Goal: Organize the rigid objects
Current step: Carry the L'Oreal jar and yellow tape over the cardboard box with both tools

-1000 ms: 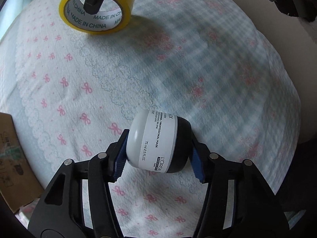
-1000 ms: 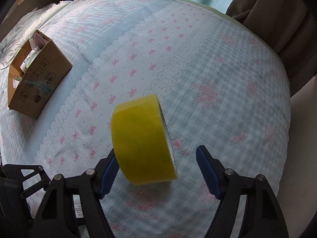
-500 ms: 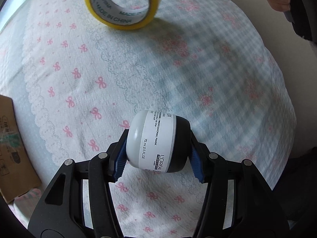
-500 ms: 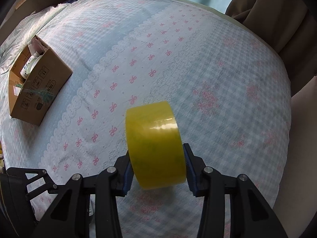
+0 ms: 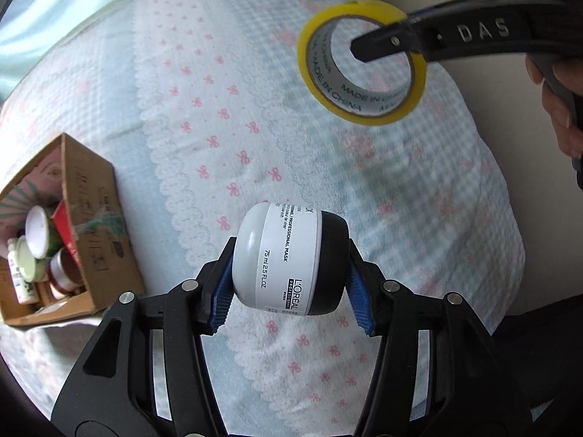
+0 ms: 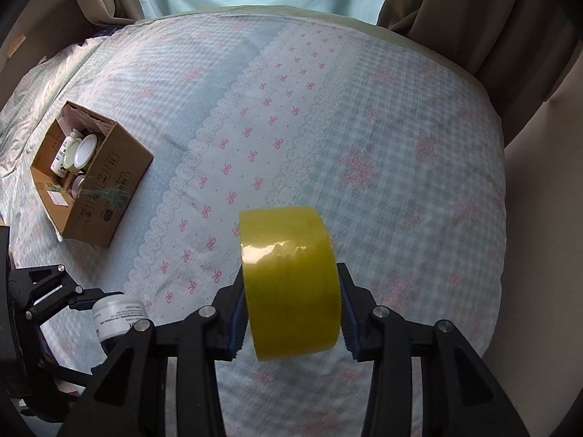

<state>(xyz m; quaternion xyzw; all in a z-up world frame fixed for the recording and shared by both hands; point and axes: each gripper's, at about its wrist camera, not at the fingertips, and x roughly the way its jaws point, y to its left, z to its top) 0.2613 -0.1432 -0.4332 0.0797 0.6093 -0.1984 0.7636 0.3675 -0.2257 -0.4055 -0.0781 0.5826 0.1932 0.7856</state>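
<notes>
My left gripper (image 5: 291, 284) is shut on a white jar with a black lid (image 5: 288, 258), held sideways above the bedspread. The same jar (image 6: 118, 315) shows at the lower left of the right wrist view. My right gripper (image 6: 291, 313) is shut on a roll of yellow tape (image 6: 291, 284), its blue pads pressing the roll's two flat sides. In the left wrist view the tape roll (image 5: 360, 62) hangs at the upper right with a black finger across its hole. An open cardboard box (image 6: 91, 178) lies on the bed to the left; the box (image 5: 69, 233) holds several jars and bottles.
The bed is covered by a blue-and-white checked spread with pink bows (image 6: 328, 127). Curtains (image 6: 455, 11) hang behind the bed's far edge. A person's hand (image 5: 557, 109) grips the right tool at the right edge of the left wrist view.
The right gripper's jaws closed on the tape roll and lifted it off the bedspread. The left gripper rose with the jar, and the cardboard box came into its view.
</notes>
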